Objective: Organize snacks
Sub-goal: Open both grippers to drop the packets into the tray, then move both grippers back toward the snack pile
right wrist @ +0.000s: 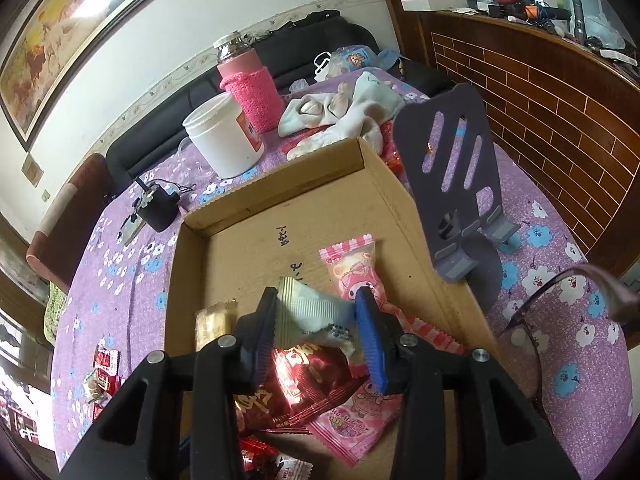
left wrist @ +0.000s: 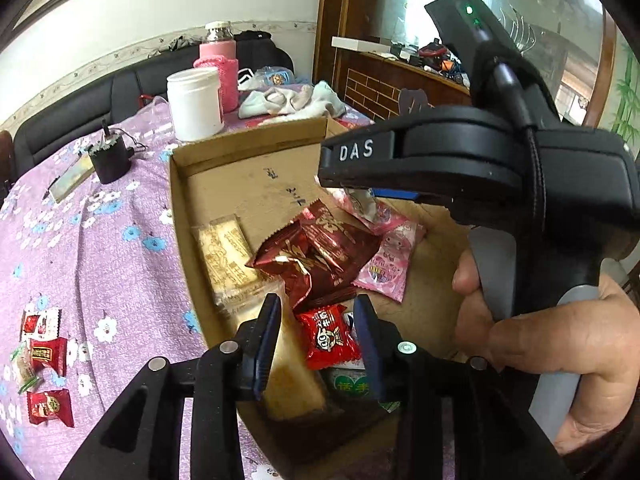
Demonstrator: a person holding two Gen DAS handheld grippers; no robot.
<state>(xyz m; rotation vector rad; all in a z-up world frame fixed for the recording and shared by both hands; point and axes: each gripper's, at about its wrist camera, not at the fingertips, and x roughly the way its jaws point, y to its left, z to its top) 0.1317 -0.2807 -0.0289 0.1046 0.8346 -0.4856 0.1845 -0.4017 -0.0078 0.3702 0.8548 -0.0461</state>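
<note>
A shallow cardboard box [left wrist: 208,160] [right wrist: 248,216] lies on the purple flowered tablecloth and holds snacks: dark red foil packets [left wrist: 320,252] [right wrist: 312,376], pink cartoon packets [left wrist: 392,264] [right wrist: 352,268], a pale biscuit pack [left wrist: 228,256] [right wrist: 212,324]. My left gripper [left wrist: 318,344] is open over the box's near end, around a small red candy [left wrist: 330,336] and beside a tan bread pack [left wrist: 292,376]. My right gripper [right wrist: 318,332] is shut on a silver-white packet [right wrist: 316,316] above the box; it shows in the left wrist view [left wrist: 420,160].
Several small red candies [left wrist: 44,360] [right wrist: 102,376] lie on the cloth left of the box. Behind the box stand a white jar [left wrist: 195,104] [right wrist: 224,136], a pink-sleeved bottle [right wrist: 248,88], socks [right wrist: 344,108] and a black gadget [right wrist: 158,208]. A purple phone stand [right wrist: 456,184] and glasses [right wrist: 560,300] sit right.
</note>
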